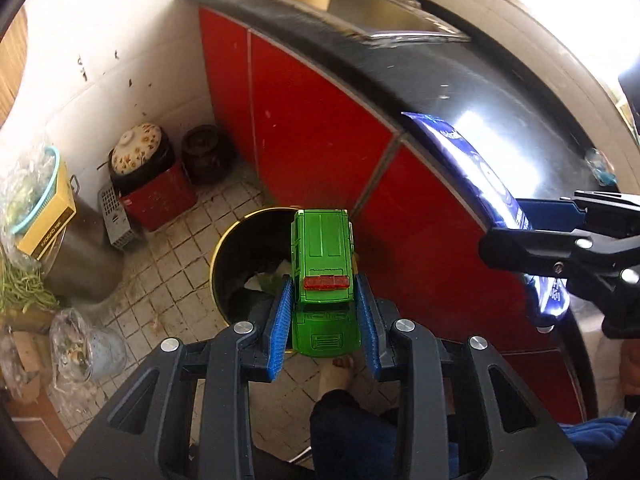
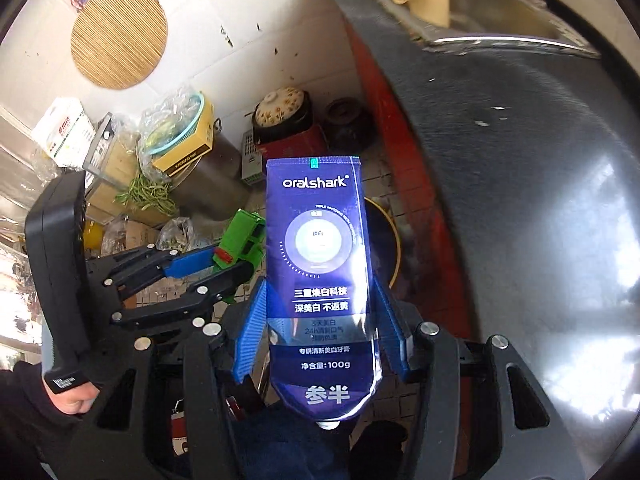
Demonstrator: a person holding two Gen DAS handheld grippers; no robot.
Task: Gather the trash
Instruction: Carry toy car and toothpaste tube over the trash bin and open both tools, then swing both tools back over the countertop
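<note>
Green toy car (image 1: 324, 280) sits clamped between the blue pads (image 1: 280, 320) of the left gripper (image 1: 325, 312), jaws narrowed onto its sides, nose pointing away from the camera, hanging right over the open black trash bin (image 1: 232, 264) on the tiled floor. Left gripper tilts steeply down at the bin. Blue Oralshark toothpaste tube (image 2: 320, 264) is gripped at its lower half by the right gripper (image 2: 322, 320), jaws partly open around its width, pads pressed to both edges, tube pointing away along the fingers. Right gripper also angles downward, beside the bin on the side of the red cabinet (image 1: 312, 128), near the black counter (image 1: 460, 92). A hand (image 2: 70, 396) holds the left gripper's handle.
</note>
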